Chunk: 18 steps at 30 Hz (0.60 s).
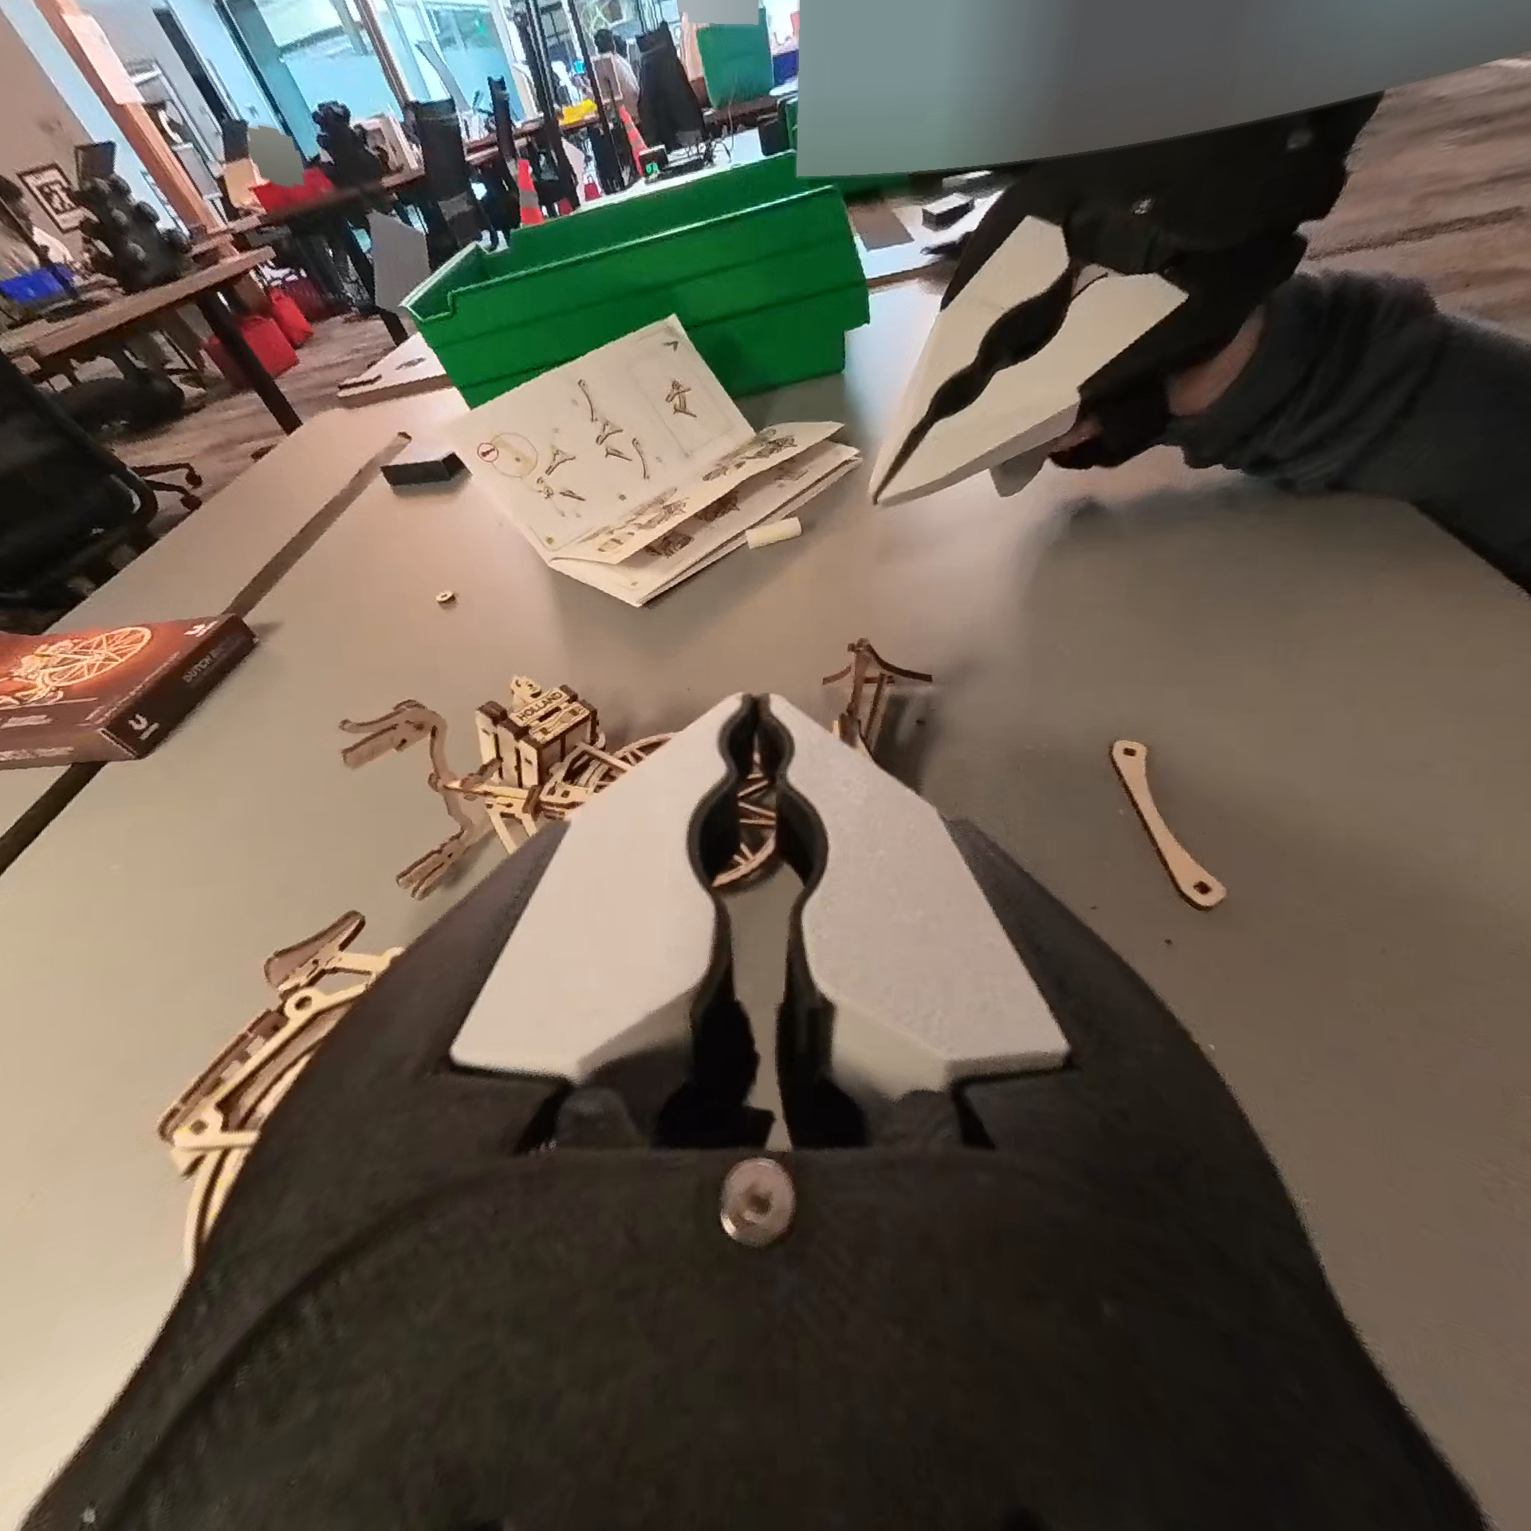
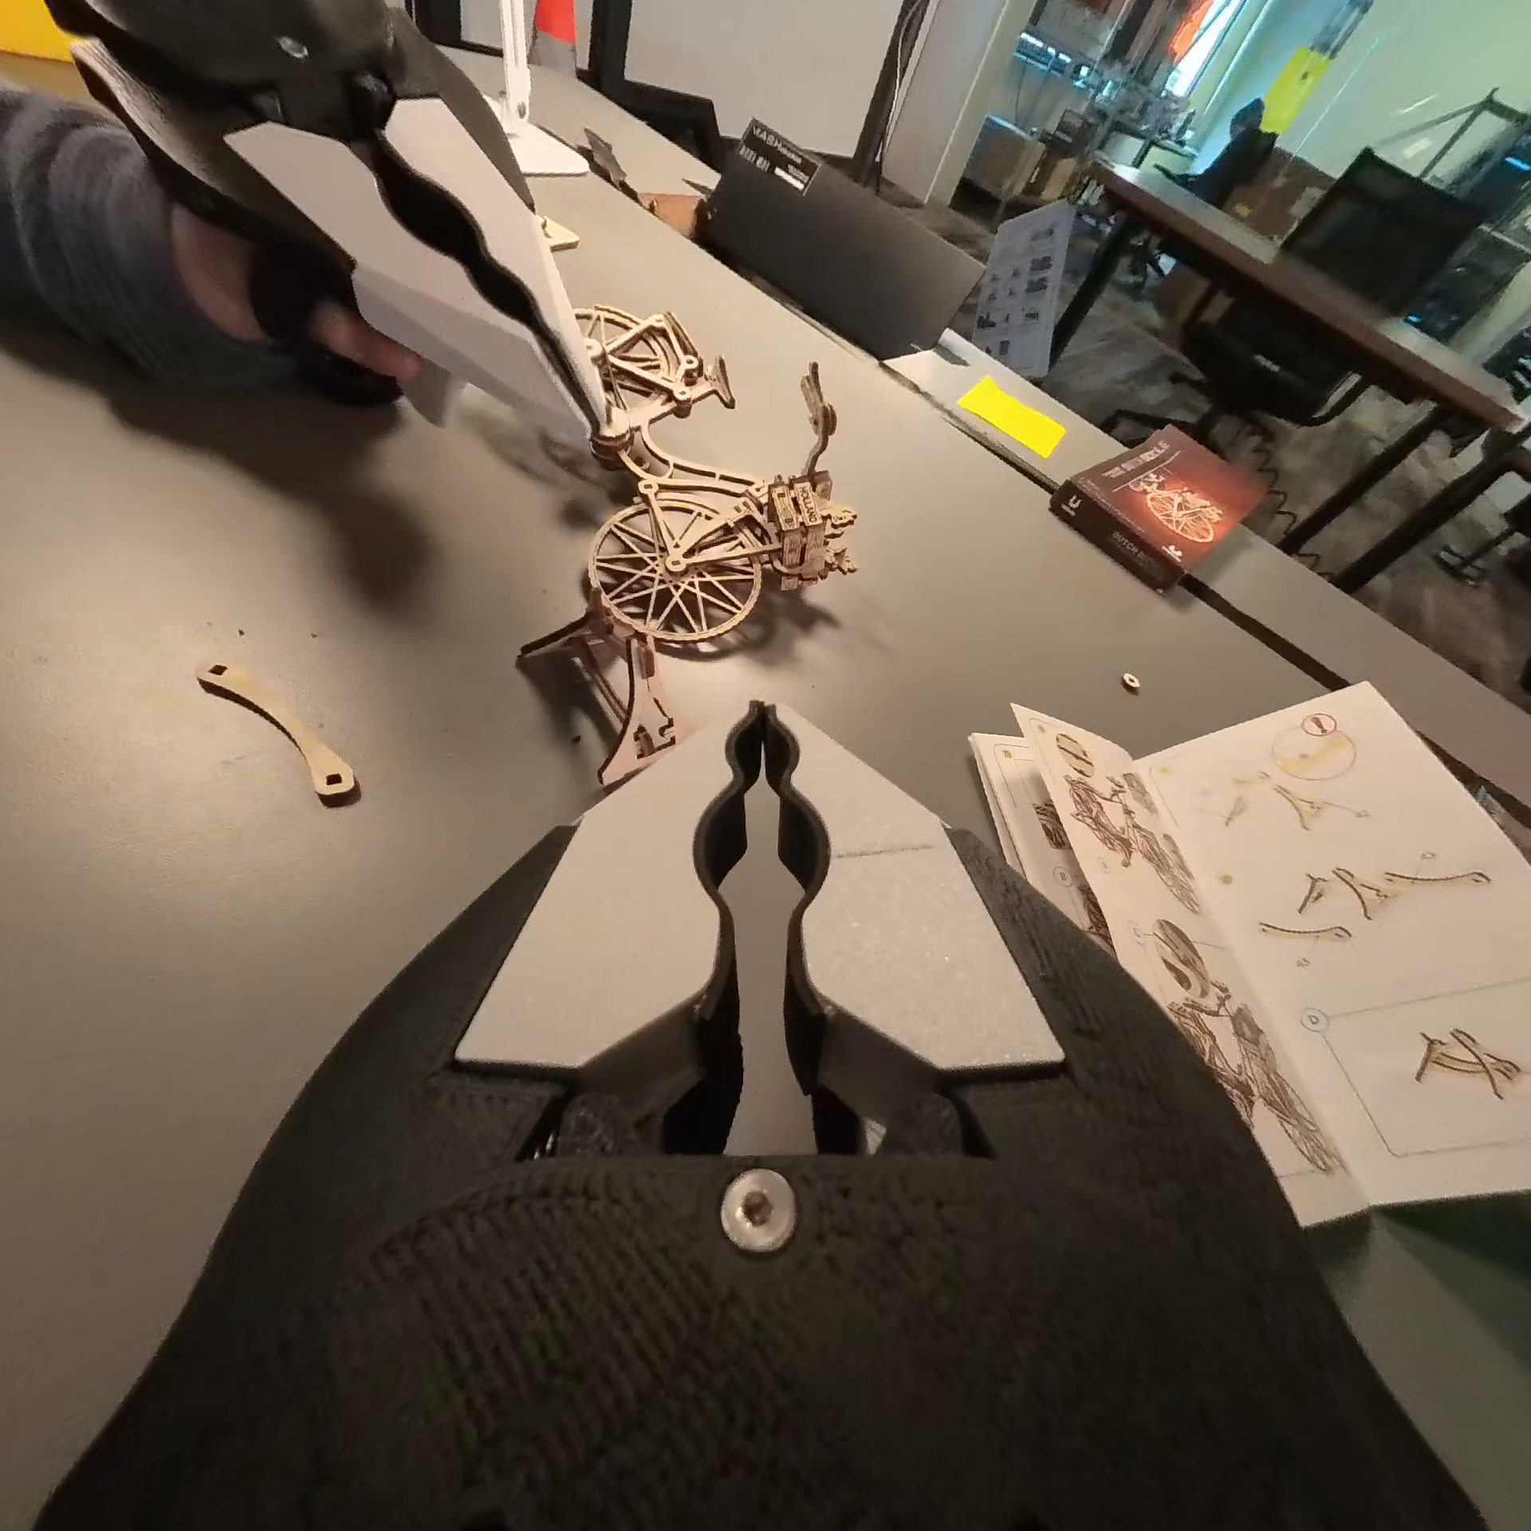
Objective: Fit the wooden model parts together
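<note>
A partly built wooden bicycle model (image 2: 675, 572) lies on its side on the grey table; it also shows in the left wrist view (image 1: 538, 737), partly hidden under my gripper. My left gripper (image 1: 758, 704) is shut with its tips on the bicycle's frame joint, as the right wrist view (image 2: 598, 431) shows. My right gripper (image 2: 762, 721) is shut and empty, held above the table just short of the model's stand piece (image 2: 634, 712); it also shows in the left wrist view (image 1: 882, 495). A loose curved wooden strip (image 1: 1164, 820) lies apart from the model, also visible in the right wrist view (image 2: 277, 729).
An open instruction booklet (image 1: 654, 464) (image 2: 1243, 953) lies on the table in front of stacked green bins (image 1: 646, 273). The kit box (image 1: 124, 688) (image 2: 1160, 505) sits at the table edge. A tiny wooden ring (image 2: 1129, 681) and a black block (image 1: 422, 472) lie nearby. The left gripper's tips are roughly 10 cm from the right gripper's.
</note>
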Available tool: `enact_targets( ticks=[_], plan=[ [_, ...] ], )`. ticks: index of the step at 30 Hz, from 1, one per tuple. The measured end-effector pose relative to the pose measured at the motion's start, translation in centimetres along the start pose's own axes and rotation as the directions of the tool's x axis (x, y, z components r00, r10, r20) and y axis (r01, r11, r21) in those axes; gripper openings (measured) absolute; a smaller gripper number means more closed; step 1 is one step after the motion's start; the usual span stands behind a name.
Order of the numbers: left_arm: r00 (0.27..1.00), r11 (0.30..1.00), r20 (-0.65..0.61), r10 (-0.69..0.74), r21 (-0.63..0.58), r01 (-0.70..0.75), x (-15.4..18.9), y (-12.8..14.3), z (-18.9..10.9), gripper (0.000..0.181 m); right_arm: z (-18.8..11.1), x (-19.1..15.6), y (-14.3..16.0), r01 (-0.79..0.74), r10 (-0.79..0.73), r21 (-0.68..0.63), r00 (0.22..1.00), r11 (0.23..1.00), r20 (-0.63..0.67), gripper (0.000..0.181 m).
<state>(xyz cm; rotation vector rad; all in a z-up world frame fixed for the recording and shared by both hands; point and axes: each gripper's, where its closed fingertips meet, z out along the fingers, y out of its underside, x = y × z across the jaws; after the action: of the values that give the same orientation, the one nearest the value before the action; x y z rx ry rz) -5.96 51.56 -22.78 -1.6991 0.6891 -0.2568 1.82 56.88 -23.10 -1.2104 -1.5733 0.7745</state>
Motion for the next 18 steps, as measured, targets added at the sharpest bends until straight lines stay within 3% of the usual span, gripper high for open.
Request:
enact_targets(
  ticks=[4,10,18],
  plan=[
    [0.999,1.0,-0.036,0.002,-0.021,-0.003,0.4,0.3,0.2,0.0,0.4,-0.4,0.5,0.021,-0.02,-0.039,1.0,0.999,0.014,0.0],
    [1.0,1.0,0.014,0.023,0.009,-0.024,-0.1,-0.1,0.0,0.0,0.9,3.0,2.6,0.239,-0.268,-0.146,0.935,0.96,-0.231,0.003],
    [0.974,0.977,0.213,0.082,0.174,-0.121,-2.9,-2.0,-1.5,0.036,0.2,6.3,0.9,0.411,-0.447,-0.186,0.752,0.892,-0.483,0.05]
  ],
)
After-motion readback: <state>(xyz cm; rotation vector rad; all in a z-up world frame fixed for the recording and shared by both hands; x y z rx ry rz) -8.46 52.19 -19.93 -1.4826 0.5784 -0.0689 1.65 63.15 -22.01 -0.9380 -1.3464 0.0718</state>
